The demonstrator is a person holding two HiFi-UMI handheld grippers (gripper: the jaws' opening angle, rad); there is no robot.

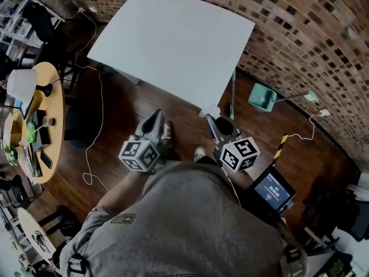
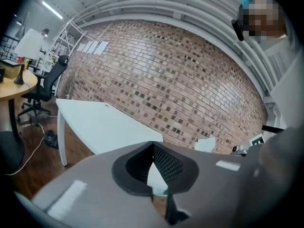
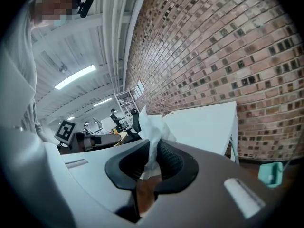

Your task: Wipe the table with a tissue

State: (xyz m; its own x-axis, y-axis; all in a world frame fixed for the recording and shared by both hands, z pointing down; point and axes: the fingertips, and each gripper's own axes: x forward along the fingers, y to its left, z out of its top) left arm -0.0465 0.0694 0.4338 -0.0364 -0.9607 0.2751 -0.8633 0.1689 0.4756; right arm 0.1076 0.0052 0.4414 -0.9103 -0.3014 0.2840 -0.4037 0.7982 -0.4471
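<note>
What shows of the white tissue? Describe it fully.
The crumpled white paper tissue is pinched between the shut jaws of the right gripper. Thin and creased, it stands above them in a tuft, a short end hanging below. It sits near a corner of the white table, touching only the jaws.

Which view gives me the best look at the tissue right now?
The right gripper view: the tissue stands in the middle, pinched between the right gripper's jaws. The head view shows only a small white tuft at that gripper's tip; the left gripper view, a distant white scrap, probably it.
</note>
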